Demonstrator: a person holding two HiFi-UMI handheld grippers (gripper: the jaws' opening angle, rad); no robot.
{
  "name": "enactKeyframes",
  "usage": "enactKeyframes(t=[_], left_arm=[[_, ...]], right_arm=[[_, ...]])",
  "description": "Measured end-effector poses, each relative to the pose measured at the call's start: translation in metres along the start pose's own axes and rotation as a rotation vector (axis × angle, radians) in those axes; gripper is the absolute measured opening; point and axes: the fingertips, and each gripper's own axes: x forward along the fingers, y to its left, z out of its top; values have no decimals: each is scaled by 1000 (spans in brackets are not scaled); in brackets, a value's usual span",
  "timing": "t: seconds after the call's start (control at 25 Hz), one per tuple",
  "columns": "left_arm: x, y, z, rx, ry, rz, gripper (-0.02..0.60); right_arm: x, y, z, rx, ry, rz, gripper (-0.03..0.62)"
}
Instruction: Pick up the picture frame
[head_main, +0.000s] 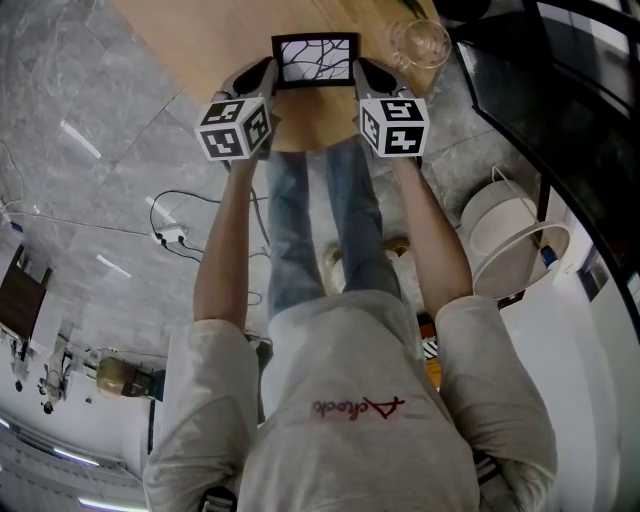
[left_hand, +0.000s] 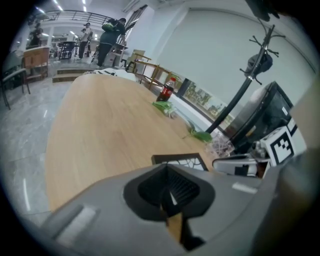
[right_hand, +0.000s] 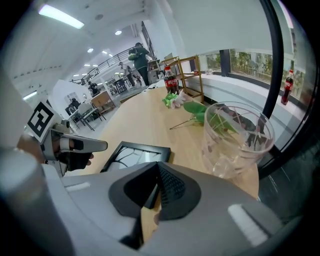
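Note:
The picture frame (head_main: 315, 60) is black with a white sheet of dark branching lines. It lies flat on the wooden table (head_main: 190, 40), near the rounded edge closest to me. My left gripper (head_main: 266, 72) is just off the frame's left side and my right gripper (head_main: 364, 72) just off its right side. Both are shut with nothing between the jaws. In the left gripper view the frame (left_hand: 181, 160) peeks out just beyond the shut left gripper (left_hand: 170, 196). In the right gripper view the frame (right_hand: 134, 152) lies ahead and left of the shut right gripper (right_hand: 156, 194).
A clear glass cup (head_main: 420, 42) holding green stems stands right of the frame, close to my right gripper. Farther along the table are a cola bottle (left_hand: 166, 91) and green leaves (left_hand: 201, 135). A white round object (head_main: 508, 238) sits on the floor to the right.

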Motion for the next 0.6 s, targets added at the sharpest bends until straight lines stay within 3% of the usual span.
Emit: enactKeyframes(t=[0.44, 0.6], left_arm=[[6, 7, -7, 5, -10, 9, 0], [7, 4, -12, -6, -3, -12, 50]], right_arm=[[9, -7, -4, -6, -10, -25, 10], [10, -3, -9, 8, -9, 5, 68]])
